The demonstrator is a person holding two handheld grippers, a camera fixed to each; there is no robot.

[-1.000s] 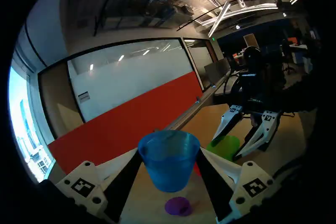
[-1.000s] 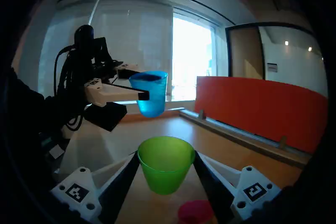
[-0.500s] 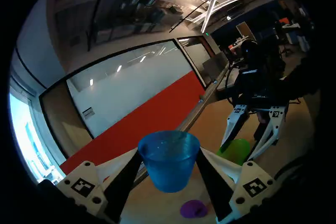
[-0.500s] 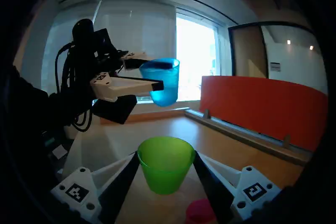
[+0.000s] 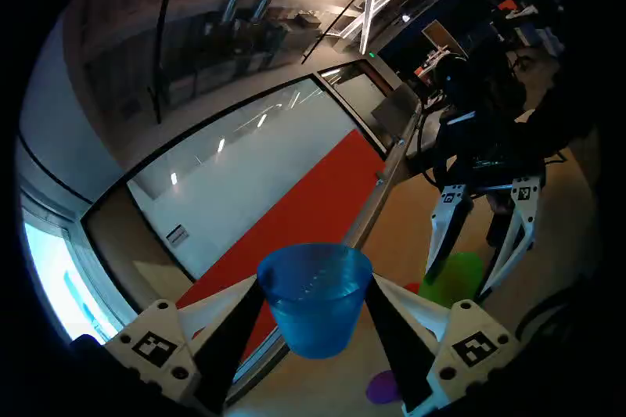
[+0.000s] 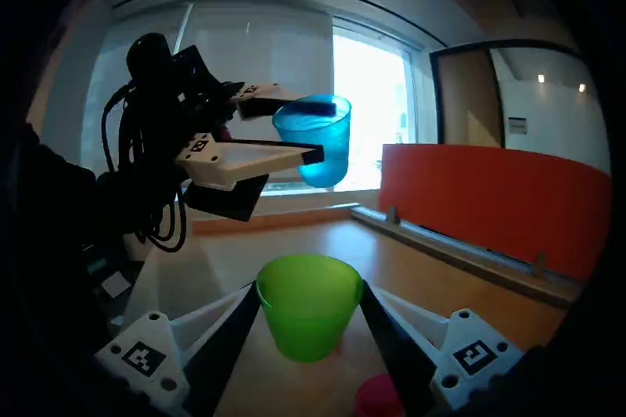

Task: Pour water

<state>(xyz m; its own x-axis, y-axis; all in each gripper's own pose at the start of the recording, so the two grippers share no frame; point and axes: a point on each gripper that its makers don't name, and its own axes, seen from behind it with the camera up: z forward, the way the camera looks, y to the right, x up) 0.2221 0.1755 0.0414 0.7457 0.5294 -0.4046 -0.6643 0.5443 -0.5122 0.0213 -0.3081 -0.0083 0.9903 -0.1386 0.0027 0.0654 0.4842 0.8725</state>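
our left gripper (image 5: 315,285) is clenched on the blue cup (image 5: 314,315), one finger pressed against each side. the cup sits low in the centre of the left gripper view. our right gripper (image 6: 309,296) grasps the green cup (image 6: 308,319) the same way, low centre of the right gripper view, held above the desk (image 6: 438,268). in that view the blue cup hangs in the upper middle of the frame, higher than the green one and farther off, leaning a little rather than standing straight. we cannot tell from either view whether the blue cup holds water; the green cup looks empty to us.

we judge the pour has not begun, since the blue rim is not yet over the green mouth. the risks from here are mostly of aim. if we tip before the blue cup is above the green one, water lands on the desk, perhaps near the pink thing (image 6: 379,400) at the bottom edge. if we tip fast, the stream may overshoot the far rim. both cups look thin and slick: a hard squeeze could buckle one, and a slack one could let it turn as the weight shifts. knocking rim against rim could jolt the green cup loose.
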